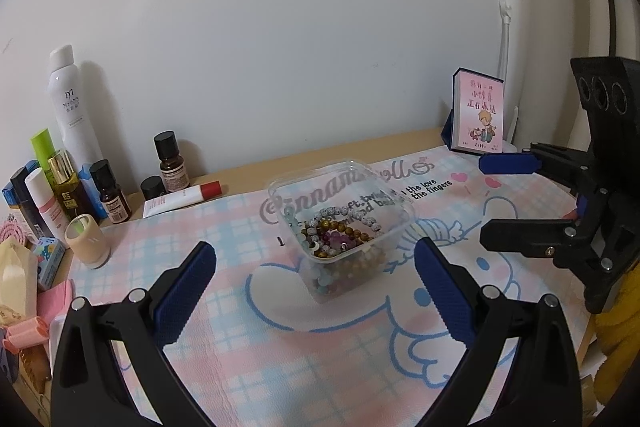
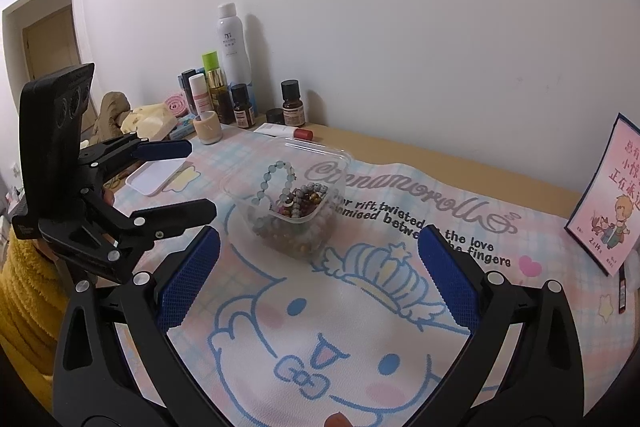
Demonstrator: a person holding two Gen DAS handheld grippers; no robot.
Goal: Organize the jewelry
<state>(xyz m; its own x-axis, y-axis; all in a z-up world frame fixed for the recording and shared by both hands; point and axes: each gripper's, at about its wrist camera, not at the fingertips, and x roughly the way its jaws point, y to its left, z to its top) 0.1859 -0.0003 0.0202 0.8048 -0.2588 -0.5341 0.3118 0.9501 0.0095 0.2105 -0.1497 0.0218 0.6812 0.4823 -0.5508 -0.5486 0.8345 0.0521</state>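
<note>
A clear plastic box (image 1: 340,227) full of beaded bracelets (image 1: 340,235) stands on a pink and blue cartoon mat (image 1: 320,339). It also shows in the right wrist view (image 2: 286,203), with a pale blue bead bracelet (image 2: 276,179) draped up over its rim. My left gripper (image 1: 316,267) is open and empty, just short of the box. My right gripper (image 2: 320,259) is open and empty, near the box. Each gripper shows in the other's view, the right one (image 1: 492,197) and the left one (image 2: 196,179), both open.
Cosmetic bottles (image 1: 76,167) and a white spray can (image 1: 72,107) line the wall at the left. A beige jar (image 1: 88,239) stands near them. A pink card (image 1: 478,115) leans on the wall at the right. A small white tray (image 2: 152,175) lies on the mat.
</note>
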